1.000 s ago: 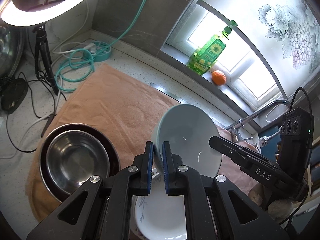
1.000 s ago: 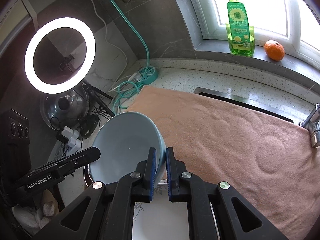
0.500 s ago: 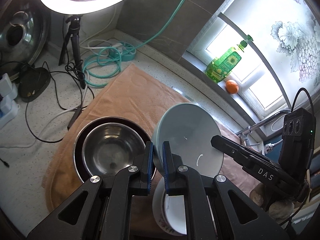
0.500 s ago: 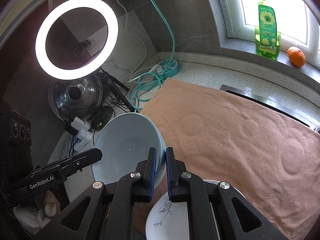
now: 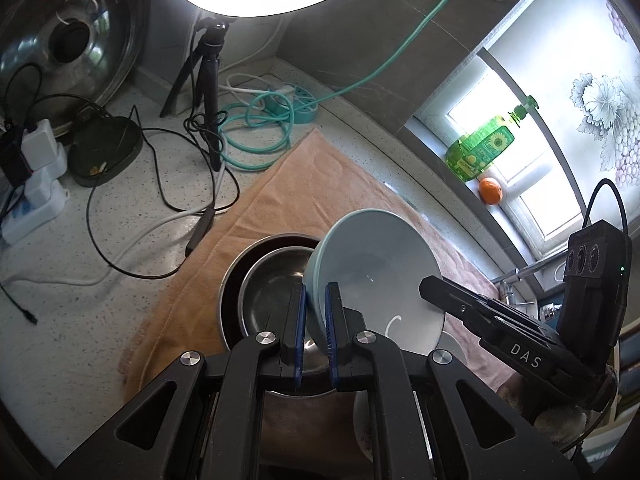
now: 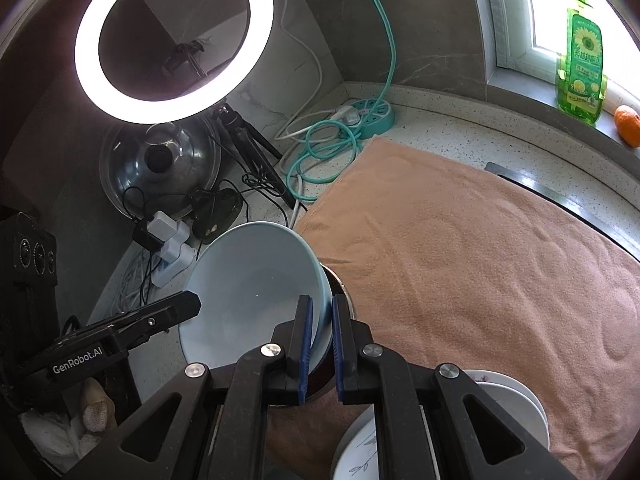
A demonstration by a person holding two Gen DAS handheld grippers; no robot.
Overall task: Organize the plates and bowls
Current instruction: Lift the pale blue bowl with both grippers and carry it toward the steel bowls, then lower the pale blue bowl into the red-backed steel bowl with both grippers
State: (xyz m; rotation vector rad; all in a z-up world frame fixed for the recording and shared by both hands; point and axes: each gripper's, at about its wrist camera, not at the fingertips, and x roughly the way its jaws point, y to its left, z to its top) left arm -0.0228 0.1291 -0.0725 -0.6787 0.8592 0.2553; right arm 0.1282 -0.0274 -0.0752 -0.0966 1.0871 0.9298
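Pinched on opposite rims of one pale blue bowl (image 5: pixel 376 276), both pairs of blue-padded fingers: left gripper (image 5: pixel 314 336) clamped on the near-left rim with one pad inside and one outside the wall, right gripper (image 6: pixel 320 344) clamped likewise on the rim at its side. Held off the counter, tilted, its hollow turned toward the left camera. Directly beneath and beside the bowl, a steel bowl (image 5: pixel 272 296) nested in a wider dark-rimmed bowl (image 5: pixel 230 280), both resting on a peach towel (image 6: pixel 480 264) spread across the speckled counter (image 5: pixel 80 264). At the lower edge, close by the nested pair, a stack of white plates (image 6: pixel 516 396) with a leaf pattern, partly hidden behind the gripper frames. Farther out, past the towel's far edge, a coil of teal cable (image 5: pixel 256 128) by a teal power strip (image 6: pixel 372 116), a black tripod (image 5: pixel 208 80) carrying a lit ring light (image 6: pixel 172 40), tangled black and white cords, and a steel lid (image 5: pixel 68 40) leaning on the wall. On the window ledge, a green dish-soap bottle (image 6: pixel 580 68) just beside an orange (image 6: pixel 628 124).
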